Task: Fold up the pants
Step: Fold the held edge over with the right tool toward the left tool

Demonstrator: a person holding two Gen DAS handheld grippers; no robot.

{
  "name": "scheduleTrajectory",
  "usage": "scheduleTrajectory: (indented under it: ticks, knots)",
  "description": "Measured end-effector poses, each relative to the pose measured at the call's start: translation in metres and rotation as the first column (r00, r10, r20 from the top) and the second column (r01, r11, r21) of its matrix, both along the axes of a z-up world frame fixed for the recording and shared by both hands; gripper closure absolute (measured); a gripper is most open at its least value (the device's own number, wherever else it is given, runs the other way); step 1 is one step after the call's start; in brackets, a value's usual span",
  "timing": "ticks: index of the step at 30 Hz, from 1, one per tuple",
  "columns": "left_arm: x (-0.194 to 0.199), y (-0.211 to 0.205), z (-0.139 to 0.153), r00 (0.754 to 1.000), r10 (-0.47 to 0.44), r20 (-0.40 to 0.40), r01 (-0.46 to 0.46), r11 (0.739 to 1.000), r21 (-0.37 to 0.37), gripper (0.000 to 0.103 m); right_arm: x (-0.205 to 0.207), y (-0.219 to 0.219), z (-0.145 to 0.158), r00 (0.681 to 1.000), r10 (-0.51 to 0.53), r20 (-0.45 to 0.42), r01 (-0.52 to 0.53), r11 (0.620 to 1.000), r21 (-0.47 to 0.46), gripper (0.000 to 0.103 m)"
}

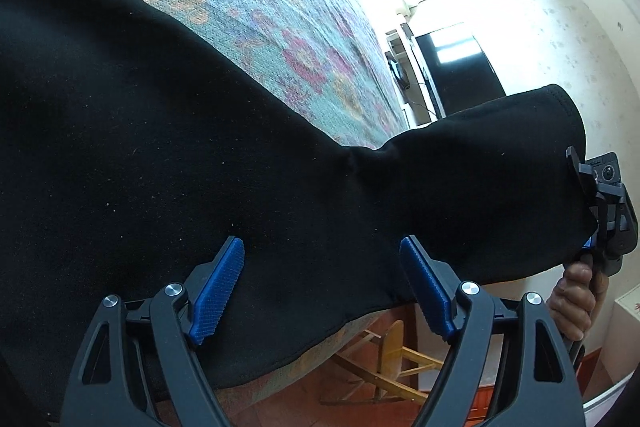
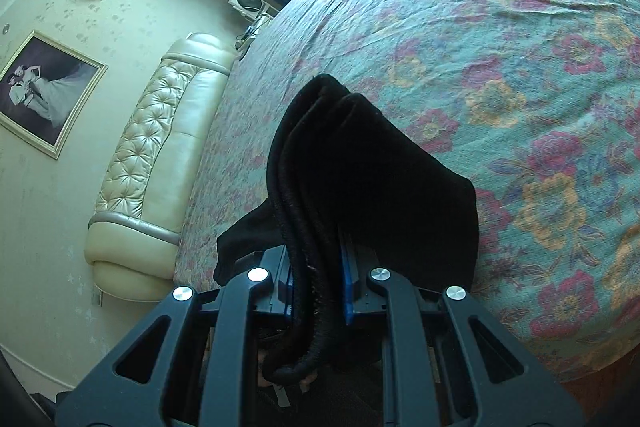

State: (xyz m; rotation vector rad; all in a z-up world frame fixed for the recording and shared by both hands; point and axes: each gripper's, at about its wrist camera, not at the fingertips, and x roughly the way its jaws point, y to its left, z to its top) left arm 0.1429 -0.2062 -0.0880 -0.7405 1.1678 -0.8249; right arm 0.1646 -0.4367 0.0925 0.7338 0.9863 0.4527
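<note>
The left hand-held gripper sat nearest the lens, its blue pads spread wide and gripping nothing, poised over the near edge of the pants. Beneath everything lay the bed with its flowered cover, and the black pants stretched across it, one end hanging off the side. That raised end was clamped in the right hand-held gripper, whose pads pressed narrow on the bunched layers, a thick seamed edge trailing back between them. The work appeared to be mid-fold: one end lifted for carrying over the rest. The next move likely called for the free gripper to pinch or steady the near edge, so that both ends travelled together and landed square.
</note>
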Motion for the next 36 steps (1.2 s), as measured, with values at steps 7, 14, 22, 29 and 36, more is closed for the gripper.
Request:
scheduleTrajectory:
  ticks: [7,14,22,29,36]
  knots:
    - [-0.005,0.054,0.005,0.993,0.108,-0.049,-0.112,0.989,-0.097,0.024,0.014,0.064,-0.009,0.997,0.075,-0.019,-0.075,0.997,-0.018,0.087]
    - [-0.004,0.110,0.010,0.981,0.185,-0.056,-0.190,0.978,-0.088,0.024,0.029,0.124,-0.045,0.992,0.098,-0.081,-0.106,0.989,-0.099,0.087]
    - [-0.007,0.147,0.014,0.967,0.248,-0.064,-0.254,0.961,-0.113,0.024,0.035,0.187,-0.084,0.982,0.128,-0.141,-0.156,0.966,-0.208,0.087]
    - [-0.011,0.153,0.017,0.961,0.270,-0.064,-0.276,0.953,-0.126,0.024,0.040,0.225,-0.103,0.975,0.145,-0.171,-0.186,0.947,-0.263,0.087]
    - [-0.021,0.164,0.030,0.952,0.307,-0.007,-0.306,0.946,-0.111,0.024,0.042,0.249,-0.119,0.975,0.126,-0.181,-0.184,0.919,-0.348,0.087]
